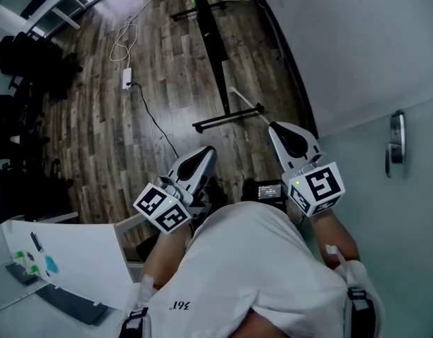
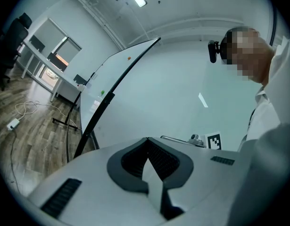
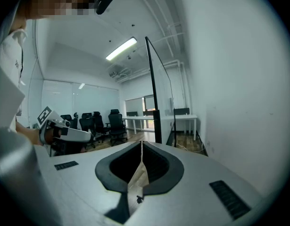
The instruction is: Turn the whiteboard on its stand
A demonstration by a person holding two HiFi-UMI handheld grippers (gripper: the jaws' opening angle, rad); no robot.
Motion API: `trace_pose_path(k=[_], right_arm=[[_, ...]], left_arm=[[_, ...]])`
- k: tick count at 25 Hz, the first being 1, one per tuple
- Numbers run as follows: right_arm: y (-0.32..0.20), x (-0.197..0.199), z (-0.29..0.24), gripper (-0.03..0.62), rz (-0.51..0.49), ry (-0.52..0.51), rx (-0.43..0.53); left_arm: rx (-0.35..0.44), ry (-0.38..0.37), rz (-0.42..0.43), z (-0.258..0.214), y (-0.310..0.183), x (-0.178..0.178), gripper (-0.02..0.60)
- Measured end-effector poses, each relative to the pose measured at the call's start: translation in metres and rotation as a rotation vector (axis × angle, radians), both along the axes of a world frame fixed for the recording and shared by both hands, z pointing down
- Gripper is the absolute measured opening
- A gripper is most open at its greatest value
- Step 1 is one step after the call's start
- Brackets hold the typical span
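Whiteboard (image 1: 210, 41) stands ahead of me on the wood floor (image 1: 96, 132). From above I see it edge-on as a thin dark line, with the foot (image 1: 227, 118) of its stand at the end nearest me.

Far left of the whiteboard, black chairs (image 1: 29, 62) crowd the side of the room. Nearer me on that side is a table (image 1: 82, 259) with a white top. Between the chairs and the whiteboard a white cable (image 1: 124, 37) loops across the floor to a power strip (image 1: 127, 78).

My left gripper (image 1: 204, 153) is on my side of the foot and slightly left of it, apart from the whiteboard. Its jaws are pressed together with nothing between them. In the left gripper view the white face of the board rises ahead and to the left of the closed tips.

My right gripper (image 1: 279, 129) is near the right end of the foot. Its jaws are closed too and hold nothing. In the right gripper view the board is a narrow upright edge straight ahead.

Right of the whiteboard a pale wall (image 1: 357, 41) runs close beside it, and further right is a metal handle (image 1: 396, 146).
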State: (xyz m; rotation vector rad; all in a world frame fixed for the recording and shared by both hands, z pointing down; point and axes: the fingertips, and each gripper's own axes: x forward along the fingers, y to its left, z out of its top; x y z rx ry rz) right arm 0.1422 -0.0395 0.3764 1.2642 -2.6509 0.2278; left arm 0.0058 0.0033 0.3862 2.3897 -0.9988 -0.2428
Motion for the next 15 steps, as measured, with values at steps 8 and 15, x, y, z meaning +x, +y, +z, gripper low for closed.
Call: trace_pose_path(k=[8,15], right_arm=[[0.014,-0.013,0.013,0.026,0.0,-0.024,-0.036],[0.023,-0.047,0.005,0.026,0.014,-0.067,-0.03]], left_arm=[[-0.034,-0.01,0.0,0.011,0.01,-0.017,0.008],[-0.028,-0.016,0.047,0.008,0.015,-0.042,0.008]])
